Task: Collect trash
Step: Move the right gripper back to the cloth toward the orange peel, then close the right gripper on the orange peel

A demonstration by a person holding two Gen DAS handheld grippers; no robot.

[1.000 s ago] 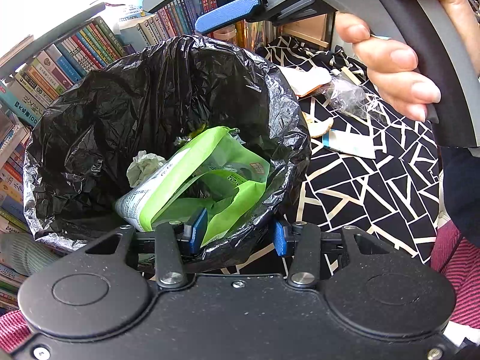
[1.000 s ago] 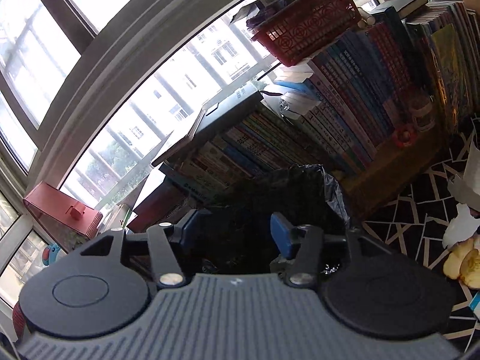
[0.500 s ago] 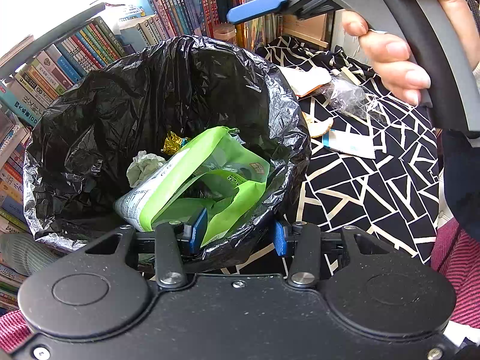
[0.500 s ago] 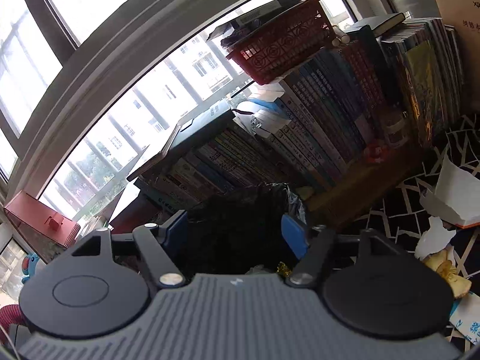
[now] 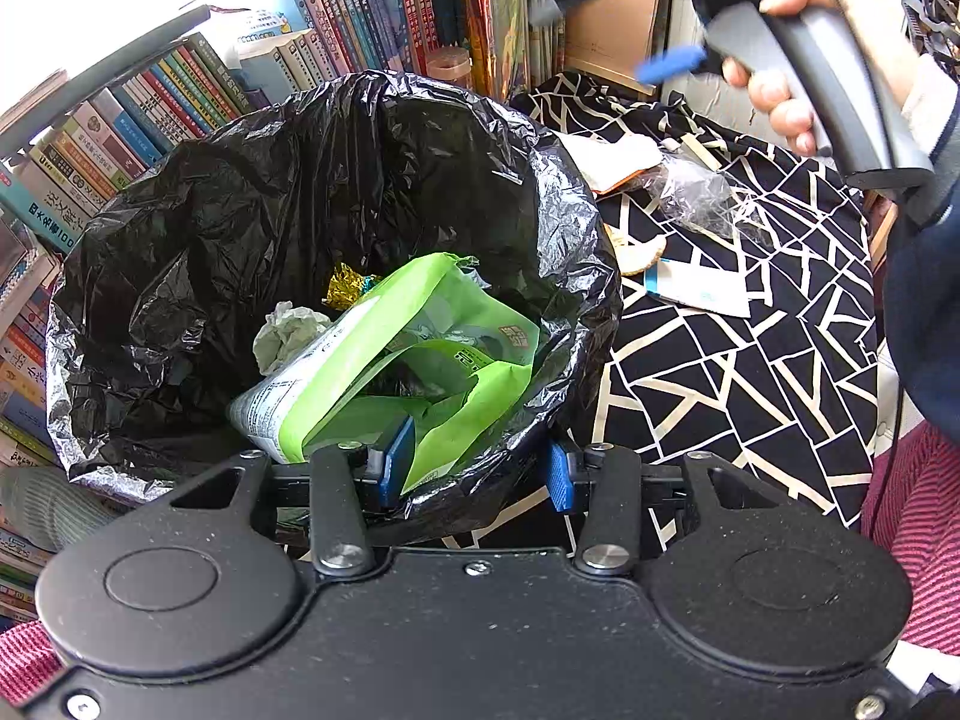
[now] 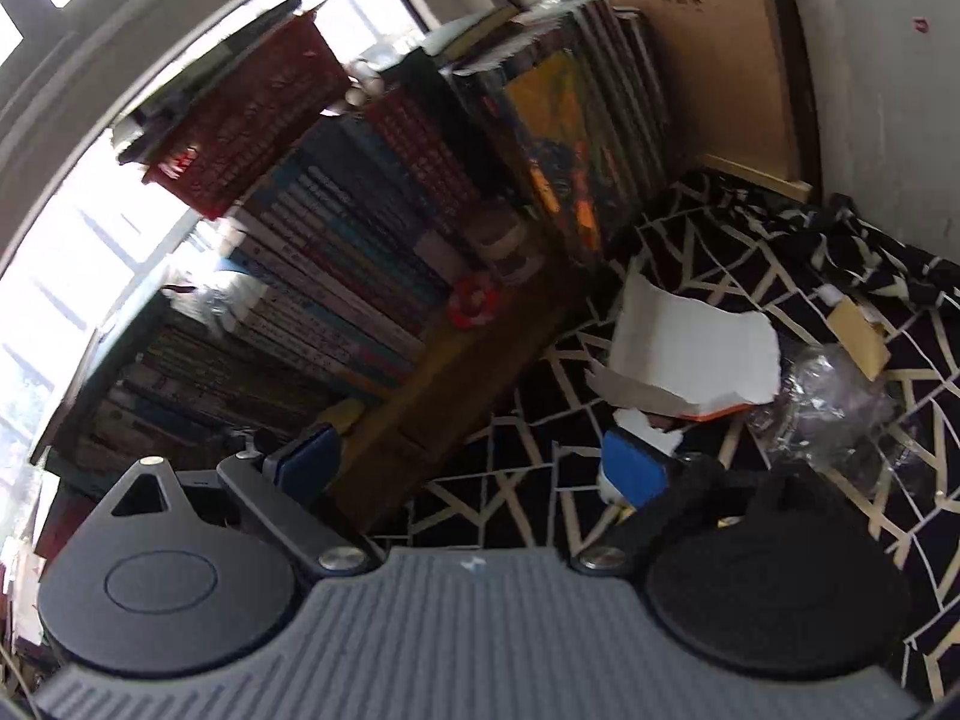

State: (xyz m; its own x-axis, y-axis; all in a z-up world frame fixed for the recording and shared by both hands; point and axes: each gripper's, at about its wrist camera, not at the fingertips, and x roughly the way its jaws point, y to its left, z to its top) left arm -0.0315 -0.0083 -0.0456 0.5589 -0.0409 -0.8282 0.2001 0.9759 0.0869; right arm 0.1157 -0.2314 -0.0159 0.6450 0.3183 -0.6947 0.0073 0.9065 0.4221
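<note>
A bin lined with a black bag holds a green packet, a crumpled tissue and a gold wrapper. My left gripper is shut on the bin's near rim, one pad inside and one outside. A hand holds my right gripper high at the right, open and empty. In the right wrist view the right gripper faces the patterned cloth, where torn white paper and clear plastic wrap lie. A fruit peel and a white-blue packet lie beside the bin.
Rows of books stand behind the bin, with a red basket on top. A cardboard sheet leans on the wall at the back right. A brown paper scrap lies on the cloth. Red striped fabric lies at the lower right.
My right gripper has swung from above the bin to the right, now facing the trash on the cloth. A gold wrapper has appeared in the bin. The left gripper has not moved.
</note>
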